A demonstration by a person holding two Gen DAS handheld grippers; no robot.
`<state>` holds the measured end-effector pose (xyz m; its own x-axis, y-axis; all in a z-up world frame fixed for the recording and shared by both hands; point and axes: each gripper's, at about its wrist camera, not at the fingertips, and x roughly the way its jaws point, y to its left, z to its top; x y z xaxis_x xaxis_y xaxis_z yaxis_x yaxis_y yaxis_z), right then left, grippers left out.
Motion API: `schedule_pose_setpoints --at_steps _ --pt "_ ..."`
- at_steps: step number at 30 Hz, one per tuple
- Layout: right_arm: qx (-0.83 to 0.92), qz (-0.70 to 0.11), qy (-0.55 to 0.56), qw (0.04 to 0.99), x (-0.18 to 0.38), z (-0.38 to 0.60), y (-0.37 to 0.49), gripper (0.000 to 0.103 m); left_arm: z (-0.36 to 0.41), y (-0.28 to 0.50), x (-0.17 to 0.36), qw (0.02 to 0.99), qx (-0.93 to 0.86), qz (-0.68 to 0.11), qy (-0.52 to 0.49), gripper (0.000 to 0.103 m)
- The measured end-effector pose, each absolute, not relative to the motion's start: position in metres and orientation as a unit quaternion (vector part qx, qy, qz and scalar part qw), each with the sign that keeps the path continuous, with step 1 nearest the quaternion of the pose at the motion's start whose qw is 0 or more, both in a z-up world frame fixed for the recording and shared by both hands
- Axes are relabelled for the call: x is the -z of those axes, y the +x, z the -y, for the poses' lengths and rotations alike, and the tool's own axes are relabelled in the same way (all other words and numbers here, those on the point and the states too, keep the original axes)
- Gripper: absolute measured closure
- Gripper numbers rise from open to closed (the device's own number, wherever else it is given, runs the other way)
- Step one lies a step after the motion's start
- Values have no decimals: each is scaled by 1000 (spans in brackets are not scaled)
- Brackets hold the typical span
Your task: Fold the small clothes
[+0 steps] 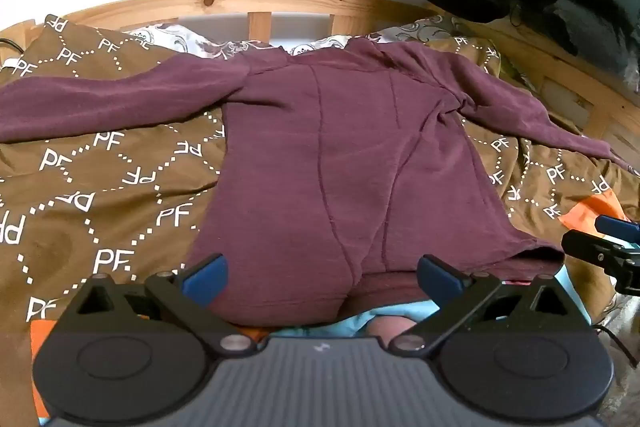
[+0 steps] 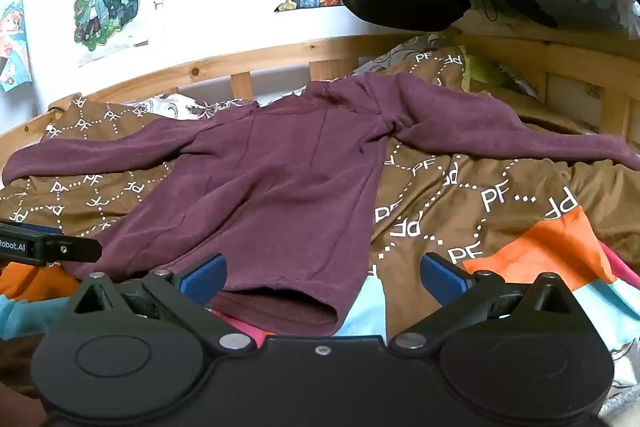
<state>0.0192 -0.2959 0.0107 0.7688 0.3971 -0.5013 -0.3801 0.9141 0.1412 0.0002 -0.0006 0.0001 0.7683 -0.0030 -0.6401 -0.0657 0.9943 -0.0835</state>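
- Left gripper (image 1: 322, 277): jaws spread wide, gripping nothing; blue pads (image 1: 206, 277) straddle the hem of the maroon long-sleeved top (image 1: 340, 155).
- Right gripper (image 2: 322, 277): jaws wide too, empty, over the hem's right corner.
- Top lies flat on the brown PF-print duvet (image 1: 100, 187), just ahead of both tools.
- Long axis runs away from the grippers: hem nearest, neck toward the wooden bed rail (image 1: 260, 1); sleeves spread out left and right.

Both wrist cameras look forward and downward from close above the near hem of the maroon top (image 1: 340, 155) spread on the bed; the left view faces it squarely, the right from its right; both share the wooden headboard (image 2: 248, 61).
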Motion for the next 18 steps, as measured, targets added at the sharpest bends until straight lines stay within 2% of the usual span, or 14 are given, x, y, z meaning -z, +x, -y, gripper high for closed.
schedule_pose_setpoints --at_steps 18 --pt "-209 -270 19 940 -10 297 20 0 5 2 1 939 -10 -340 -54 1"
